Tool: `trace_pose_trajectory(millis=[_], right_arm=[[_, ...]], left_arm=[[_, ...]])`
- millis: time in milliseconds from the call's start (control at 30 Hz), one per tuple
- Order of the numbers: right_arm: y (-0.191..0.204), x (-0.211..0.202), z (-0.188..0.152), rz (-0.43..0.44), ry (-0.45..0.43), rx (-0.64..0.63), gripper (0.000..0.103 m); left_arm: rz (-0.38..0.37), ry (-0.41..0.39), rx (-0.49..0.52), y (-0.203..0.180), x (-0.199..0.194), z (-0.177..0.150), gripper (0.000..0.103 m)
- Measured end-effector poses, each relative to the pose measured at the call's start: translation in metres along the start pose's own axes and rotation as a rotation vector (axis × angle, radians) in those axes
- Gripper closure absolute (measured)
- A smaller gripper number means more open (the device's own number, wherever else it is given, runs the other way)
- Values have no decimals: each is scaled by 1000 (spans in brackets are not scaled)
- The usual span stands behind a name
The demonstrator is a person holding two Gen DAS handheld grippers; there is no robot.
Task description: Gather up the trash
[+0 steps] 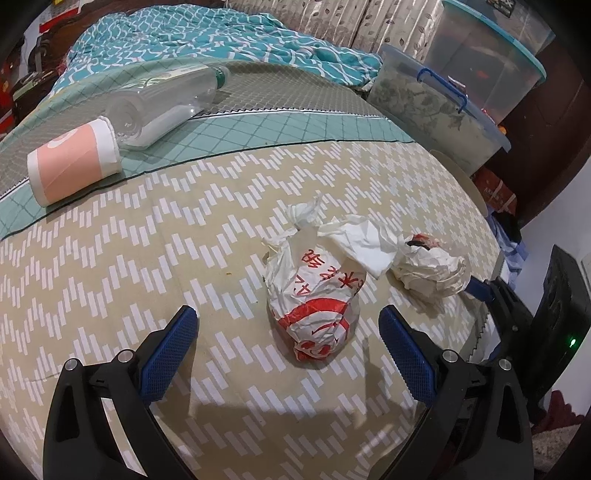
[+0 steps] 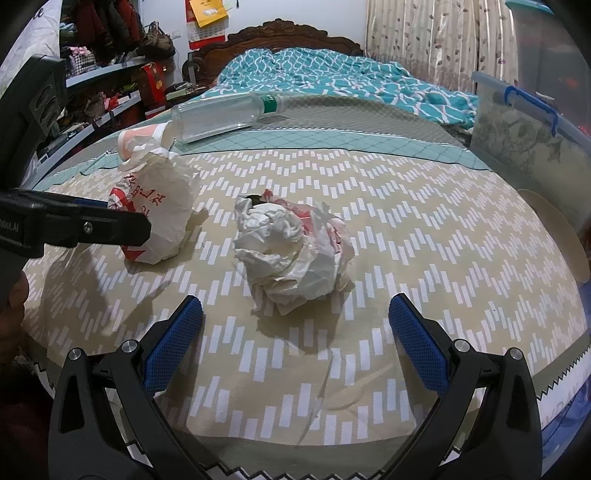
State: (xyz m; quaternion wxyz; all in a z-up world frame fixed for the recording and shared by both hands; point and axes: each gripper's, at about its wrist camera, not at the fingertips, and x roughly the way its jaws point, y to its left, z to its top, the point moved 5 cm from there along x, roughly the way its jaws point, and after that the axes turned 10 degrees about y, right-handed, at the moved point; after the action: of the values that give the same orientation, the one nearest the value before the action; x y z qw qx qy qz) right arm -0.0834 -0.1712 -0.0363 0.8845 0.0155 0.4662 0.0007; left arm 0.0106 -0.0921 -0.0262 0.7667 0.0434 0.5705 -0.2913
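Observation:
A tied white plastic bag with red print (image 1: 314,295) (image 2: 155,210) lies on the patterned bed cover, just ahead of my open left gripper (image 1: 288,328), between its fingertips' line. A crumpled white paper wad (image 1: 428,269) (image 2: 291,251) lies to its right, right in front of my open right gripper (image 2: 295,325). Farther back on the green quilt lie a pink and white paper cup (image 1: 74,162) (image 2: 142,138) and a clear plastic bottle (image 1: 166,103) (image 2: 221,114), both on their sides. In the right wrist view the left gripper (image 2: 74,225) shows at the left, beside the bag.
The beige zigzag cover (image 1: 147,258) (image 2: 424,258) fills the bed's near end; a teal blanket (image 1: 207,33) (image 2: 332,77) is bunched at the far end. Clear storage bins (image 1: 443,107) (image 2: 528,140) stand at the right edge. Cluttered shelves (image 2: 103,96) stand left.

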Motion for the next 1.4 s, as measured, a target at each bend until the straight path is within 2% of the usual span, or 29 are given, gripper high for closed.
trace_pose_trajectory(millis=[267,400,567,633,733,800,833,867,900,967,1000,1167,1267,1400], right_arm=[[-14,-4,3,22,0,78,4],[-13,-5,9,28,-6,72,5],[-10,-2,17,36,-4,52,19],[-9,-3,22,49,-11,50,21],[-7,-3,31,61,-28,33,21],[-7,-2,35,64,-30,20,24],[-6,0,36,76,-18,11,37],[-6,1,35,81,-10,10,50],[-7,-1,37,89,-22,16,51],[-12,-6,37,108,-41,30,57],[-15,-9,36,108,-51,39,57],[-53,-12,29,110,-79,144,58],[-90,-18,29,97,-111,227,58],[-162,-34,29,28,-174,346,58]], left_arm=[[-22,-1,2,-3,1,0,8],[-21,-5,11,-2,1,-1,9],[48,7,51,-7,4,-3,9],[80,19,57,-10,6,-3,9],[53,14,55,-14,4,1,10],[39,2,52,-14,1,6,19],[41,4,53,-15,1,9,23],[48,14,56,-16,3,12,31],[56,28,58,-16,6,14,42],[60,51,55,-18,11,19,51],[45,55,58,-21,11,22,64],[10,45,117,-48,10,42,69],[-38,48,167,-77,14,66,69],[-81,54,252,-127,28,104,69]])
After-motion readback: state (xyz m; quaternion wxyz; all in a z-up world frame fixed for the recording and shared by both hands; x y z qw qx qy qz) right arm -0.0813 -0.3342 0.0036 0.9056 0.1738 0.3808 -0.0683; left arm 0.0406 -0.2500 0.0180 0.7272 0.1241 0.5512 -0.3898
